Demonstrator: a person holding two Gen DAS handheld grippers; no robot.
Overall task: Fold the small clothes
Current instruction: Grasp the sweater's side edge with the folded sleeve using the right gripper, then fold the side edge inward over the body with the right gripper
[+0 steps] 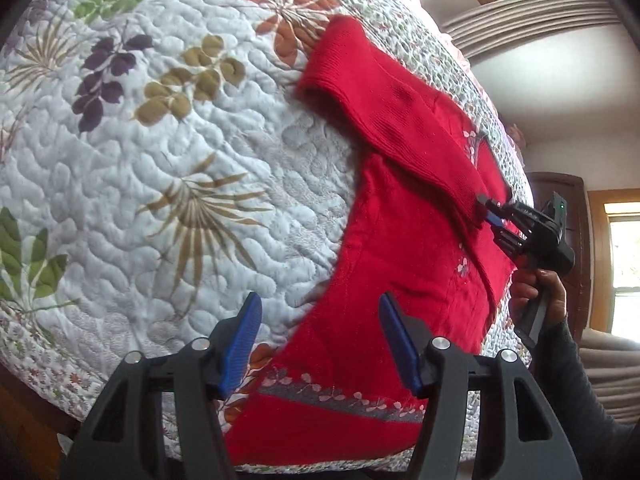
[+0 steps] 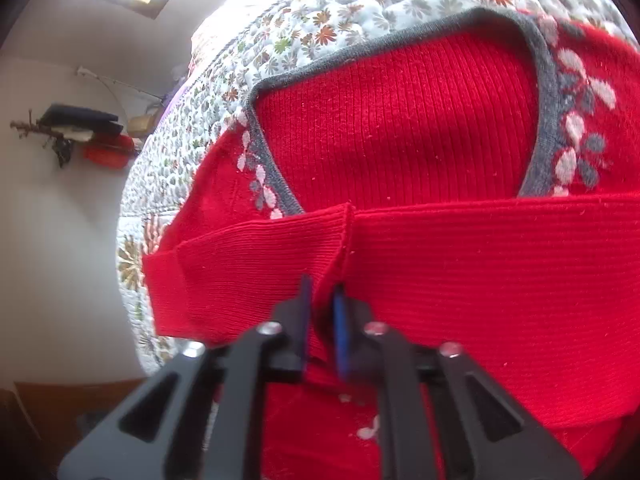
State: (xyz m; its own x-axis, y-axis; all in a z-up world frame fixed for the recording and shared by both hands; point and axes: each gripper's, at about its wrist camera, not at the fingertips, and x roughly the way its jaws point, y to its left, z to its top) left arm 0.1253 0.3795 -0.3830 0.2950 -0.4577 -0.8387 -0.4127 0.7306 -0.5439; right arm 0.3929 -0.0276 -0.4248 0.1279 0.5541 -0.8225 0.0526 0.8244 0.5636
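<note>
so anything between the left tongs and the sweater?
Nothing visible. The left tongs hang open right over the red sweater near its hem, on the quilt. The right tongs are pinched on the sleeve folded across the chest.

1. Quilted bedspread (image 1: pixel 168 184) fills most of the left wrist view: pale stitched fabric with big leaf prints in brown, purple, green and rust.
2. Its border (image 2: pixel 280 48), upper middle of the right wrist view, has tiny flowers instead.
3. Beige curtain (image 1: pixel 532 16) at upper right, window (image 1: pixel 624 264) glowing at the right edge.
4. Wall shelf (image 2: pixel 80 128) at the left of the right wrist view holds dark and red stuff, too blurry to identify.
</note>
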